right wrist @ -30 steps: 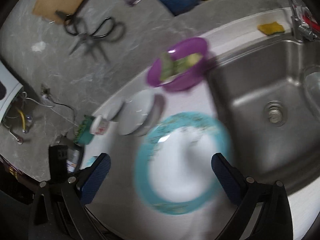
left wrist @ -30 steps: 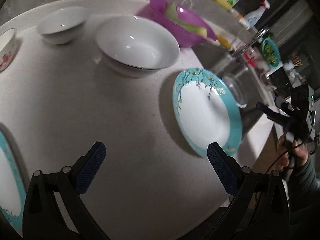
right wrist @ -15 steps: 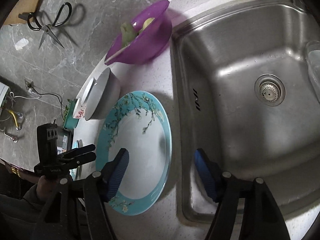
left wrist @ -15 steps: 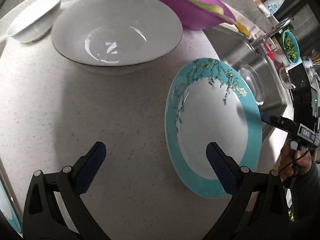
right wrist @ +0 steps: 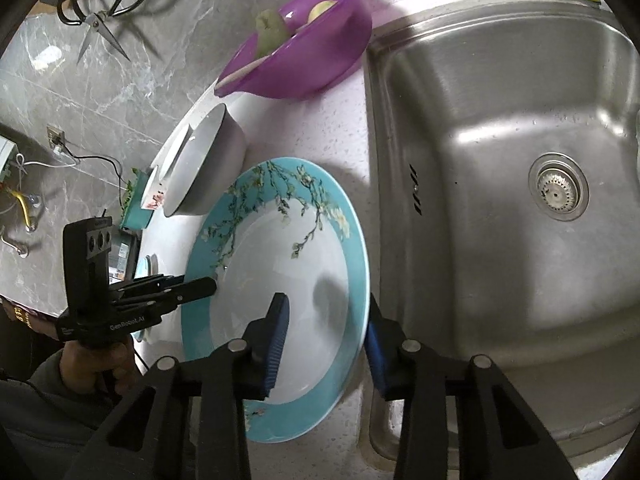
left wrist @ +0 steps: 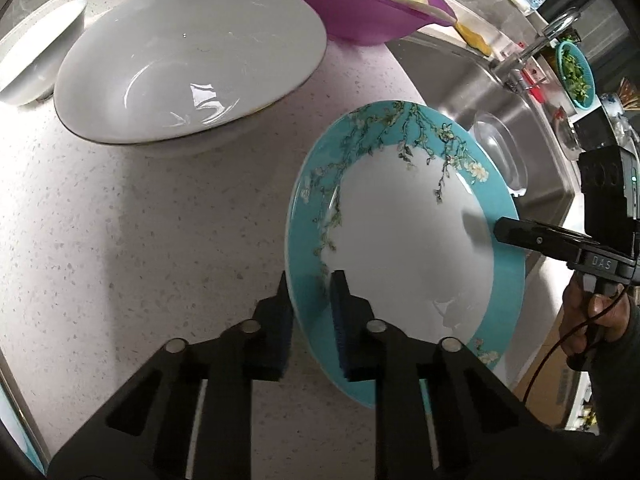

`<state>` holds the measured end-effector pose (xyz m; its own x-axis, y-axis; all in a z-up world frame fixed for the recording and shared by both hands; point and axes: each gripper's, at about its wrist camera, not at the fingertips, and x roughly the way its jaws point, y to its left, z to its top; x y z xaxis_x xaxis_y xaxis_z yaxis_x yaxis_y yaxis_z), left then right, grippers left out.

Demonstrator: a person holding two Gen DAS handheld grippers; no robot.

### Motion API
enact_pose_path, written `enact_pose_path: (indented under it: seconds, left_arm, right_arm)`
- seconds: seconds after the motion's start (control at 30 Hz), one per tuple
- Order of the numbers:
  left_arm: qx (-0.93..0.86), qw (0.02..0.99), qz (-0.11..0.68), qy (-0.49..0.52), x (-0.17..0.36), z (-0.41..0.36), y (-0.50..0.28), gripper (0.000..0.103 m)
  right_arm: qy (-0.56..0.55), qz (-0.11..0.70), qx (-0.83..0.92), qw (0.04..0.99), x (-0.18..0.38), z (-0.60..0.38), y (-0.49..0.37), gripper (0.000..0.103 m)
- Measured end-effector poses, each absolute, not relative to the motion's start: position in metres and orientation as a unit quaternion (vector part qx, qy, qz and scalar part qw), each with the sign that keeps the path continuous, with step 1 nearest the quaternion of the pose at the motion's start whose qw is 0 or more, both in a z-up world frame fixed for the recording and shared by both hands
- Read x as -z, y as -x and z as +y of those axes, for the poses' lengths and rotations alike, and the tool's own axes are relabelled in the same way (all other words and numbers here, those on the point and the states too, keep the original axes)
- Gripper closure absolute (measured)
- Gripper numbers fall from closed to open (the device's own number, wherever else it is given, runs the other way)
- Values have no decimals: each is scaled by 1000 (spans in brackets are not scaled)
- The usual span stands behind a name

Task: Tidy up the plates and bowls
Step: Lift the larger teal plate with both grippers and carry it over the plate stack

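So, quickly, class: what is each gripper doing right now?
Left gripper: jaws just closed on the near rim of the blue plate.
Right gripper: jaws closing astride the plate's sink-side rim; contact cannot be told.

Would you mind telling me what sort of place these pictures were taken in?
Most likely a home kitchen: a stainless steel sink set into a speckled countertop, a faucet behind it, and a turquoise plate beside white bowls.

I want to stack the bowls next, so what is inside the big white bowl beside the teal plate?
The big white bowl looks empty: only glossy reflections on its inner wall. What lies under it is covered; it sits on the speckled counter beside the teal plate.
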<state>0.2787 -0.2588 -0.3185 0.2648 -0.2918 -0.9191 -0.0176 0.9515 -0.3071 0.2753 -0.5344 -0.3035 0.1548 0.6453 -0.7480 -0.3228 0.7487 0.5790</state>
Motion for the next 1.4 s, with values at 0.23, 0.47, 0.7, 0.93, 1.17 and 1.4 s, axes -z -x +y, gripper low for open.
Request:
enact_pose_path:
  seconds: [0.23, 0.47, 0.7, 0.93, 1.17, 1.4]
  left_arm:
    - [88, 785, 600, 126, 318, -260, -279, 87]
    - [91, 782, 601, 136, 319, -253, -277, 88]
    - [91, 775, 609, 144, 319, -246, -273, 88]
    - [82, 776, 604, 162, 308, -227, -264, 88]
    - [67, 787, 587, 179, 289, -193, -240, 88]
    - [47, 794, 573, 198, 273, -143, -198, 88]
  right_arm:
    - [-109, 578, -291, 754, 306, -533, -276, 89]
    - [-93, 588, -276, 754, 305, -529, -277, 92]
    - [-104, 603, -260, 747, 303, -527, -277, 92]
    - [-109, 612, -260, 739, 294, -516, -273, 92]
    - [-102, 611, -274, 735, 279, -488, -267, 92]
    - [-82, 612, -298, 728, 266, -436, -257, 91]
